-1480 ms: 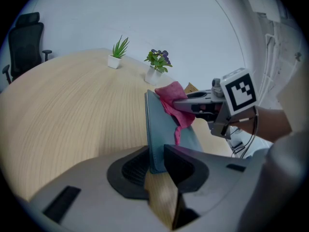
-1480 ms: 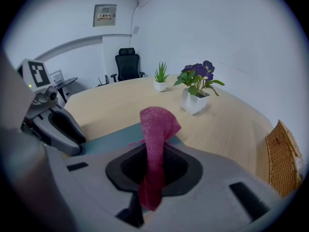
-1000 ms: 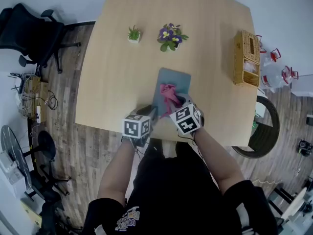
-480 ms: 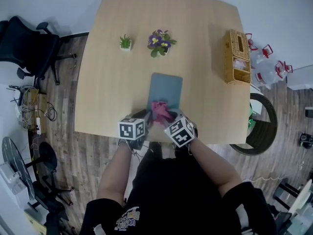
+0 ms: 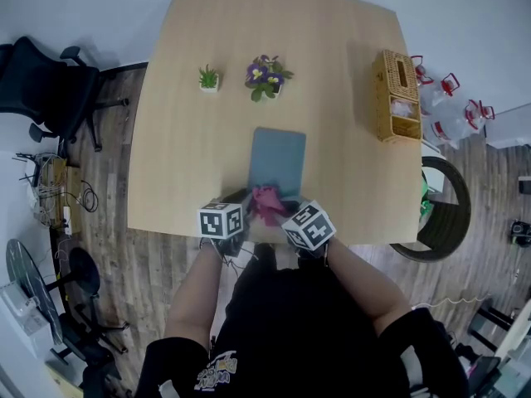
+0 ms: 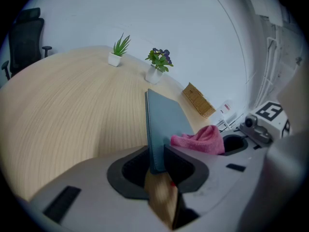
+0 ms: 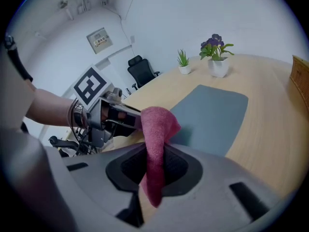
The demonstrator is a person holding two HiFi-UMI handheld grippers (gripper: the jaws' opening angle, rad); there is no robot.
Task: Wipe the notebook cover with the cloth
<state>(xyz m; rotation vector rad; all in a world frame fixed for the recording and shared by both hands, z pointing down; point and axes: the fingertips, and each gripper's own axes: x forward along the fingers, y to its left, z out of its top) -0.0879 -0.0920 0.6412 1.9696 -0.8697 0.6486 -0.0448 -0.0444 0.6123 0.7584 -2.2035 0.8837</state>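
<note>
Over the last second you have drawn the cloth [image 5: 265, 203] from the middle of the notebook [image 5: 278, 156] back to its near edge, while your left gripper [image 5: 241, 199] stayed put. In the head view the notebook lies on the table [image 5: 191, 98] near you, lengthwise away from you, with the right gripper [image 5: 280, 209] just right of the left one and the cloth bunched between them. In the left gripper view the jaws are pinched on the notebook's near edge, pinning it down; the cloth [image 6: 200, 140] sits just to the right on the cover. In the right gripper view the jaws are clamped on a fold of the cloth [image 7: 155, 144], which stands up as a ridge instead of lying flat, and most of the cover stretches bare beyond it. For the next pass I would tip the cloth lower so more of it presses on the cover, push out to the far edge, and keep the left grip firm so the notebook does not slide.
</note>
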